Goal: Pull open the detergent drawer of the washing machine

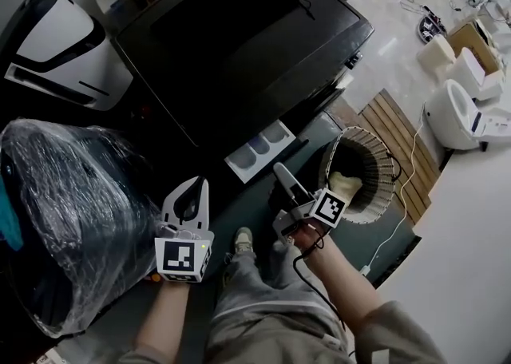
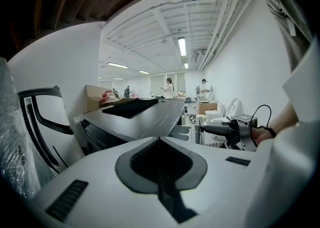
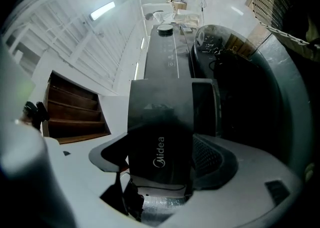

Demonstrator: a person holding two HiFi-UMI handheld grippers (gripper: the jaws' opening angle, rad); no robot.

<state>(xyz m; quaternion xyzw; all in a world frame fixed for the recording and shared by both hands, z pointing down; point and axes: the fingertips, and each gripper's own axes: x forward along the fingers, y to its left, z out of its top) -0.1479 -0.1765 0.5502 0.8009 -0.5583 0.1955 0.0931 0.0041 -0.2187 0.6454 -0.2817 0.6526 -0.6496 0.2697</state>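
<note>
The black washing machine (image 1: 239,43) fills the middle of the head view. Its detergent drawer (image 1: 263,149) stands pulled out from the front edge, with pale compartments showing. My right gripper (image 1: 280,169) reaches the drawer's outer edge. In the right gripper view the dark drawer front (image 3: 159,122), printed "Midea", sits between the jaws, which are shut on it (image 3: 167,147). My left gripper (image 1: 196,183) hangs left of the drawer, apart from the machine, shut and holding nothing. From the left gripper view, past the closed tips (image 2: 159,140), I see the machine top (image 2: 145,117), the drawer (image 2: 182,132) and the right gripper (image 2: 212,129).
A large black bundle wrapped in clear plastic (image 1: 72,219) stands close at my left. A white appliance (image 1: 56,43) sits beyond it. A wicker basket (image 1: 375,179) lies right of the right gripper, with slatted boards (image 1: 399,135) and white fixtures (image 1: 463,115) further right.
</note>
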